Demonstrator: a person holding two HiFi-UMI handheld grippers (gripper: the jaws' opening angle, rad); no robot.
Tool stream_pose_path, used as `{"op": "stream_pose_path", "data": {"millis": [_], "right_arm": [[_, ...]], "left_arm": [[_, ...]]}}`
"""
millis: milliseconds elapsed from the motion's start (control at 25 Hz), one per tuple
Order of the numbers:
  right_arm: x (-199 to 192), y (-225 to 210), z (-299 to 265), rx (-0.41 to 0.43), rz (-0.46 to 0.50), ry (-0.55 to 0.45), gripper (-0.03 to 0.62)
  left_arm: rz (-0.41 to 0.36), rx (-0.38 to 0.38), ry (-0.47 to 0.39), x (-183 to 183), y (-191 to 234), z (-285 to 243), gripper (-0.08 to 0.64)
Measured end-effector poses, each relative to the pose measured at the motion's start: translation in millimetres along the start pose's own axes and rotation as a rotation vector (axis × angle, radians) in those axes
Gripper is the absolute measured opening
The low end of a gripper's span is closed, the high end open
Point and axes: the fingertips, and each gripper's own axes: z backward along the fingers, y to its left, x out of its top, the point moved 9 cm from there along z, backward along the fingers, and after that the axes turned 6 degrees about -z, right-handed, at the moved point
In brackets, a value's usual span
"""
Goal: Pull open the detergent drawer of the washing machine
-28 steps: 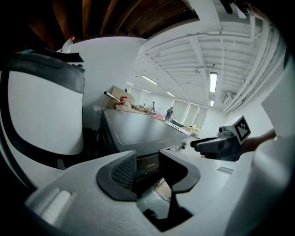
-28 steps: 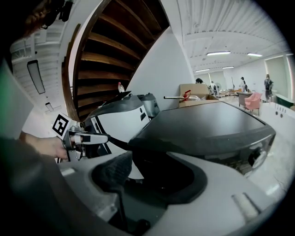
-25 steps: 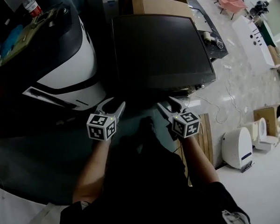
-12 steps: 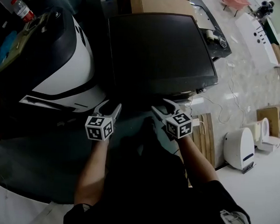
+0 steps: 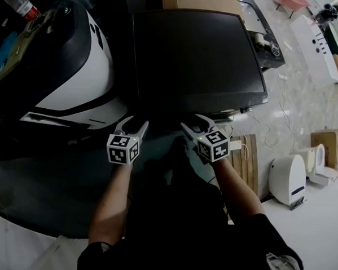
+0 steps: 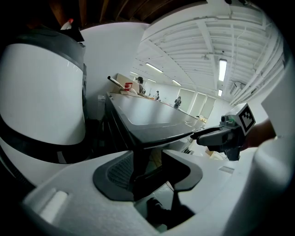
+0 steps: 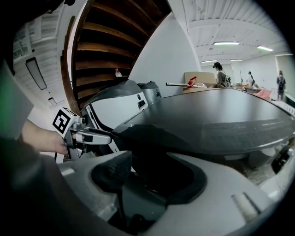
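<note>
The washing machine [image 5: 196, 54] is a dark box with a flat dark lid, seen from above in the head view. Its front face lies in shadow and the detergent drawer cannot be made out. My left gripper [image 5: 134, 123] hangs just before the machine's front left corner, jaws open and empty. My right gripper [image 5: 192, 122] is beside it at the front edge, also open with nothing in it. In the left gripper view the machine's front corner [image 6: 138, 138] stands beyond the open left gripper [image 6: 150, 161]. The right gripper [image 7: 154, 173] faces the lid's underside, with the left gripper [image 7: 92, 135] beside it.
A black-and-white machine [image 5: 76, 70] stands close on the left, a water bottle [image 5: 23, 5] on it. A cardboard box [image 5: 198, 0] sits behind the washing machine. Wooden boards [image 5: 247, 164], loose cables [image 5: 280, 117] and white appliances [image 5: 288, 177] lie on the floor to the right.
Both grippers have sunk a little in front of the washing machine. The right one has drifted left, nearer to the left one.
</note>
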Motion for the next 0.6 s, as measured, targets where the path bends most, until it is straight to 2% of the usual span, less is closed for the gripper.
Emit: {"op": "stream_pose_path", "data": {"millis": [240,600], "right_arm": [[-2.3,1.7,-1.5,-0.024,0.023,-0.004,0.225],[-1.9,4.6,2.4,-0.018,-0.016,-0.006,0.224]], "left_arm": [[0.015,0.015,0.005,1.0,1.2,-5.0,0.209],[0.028,0.012,0.004,-1.2,-6.6,2.0,0.210]]}}
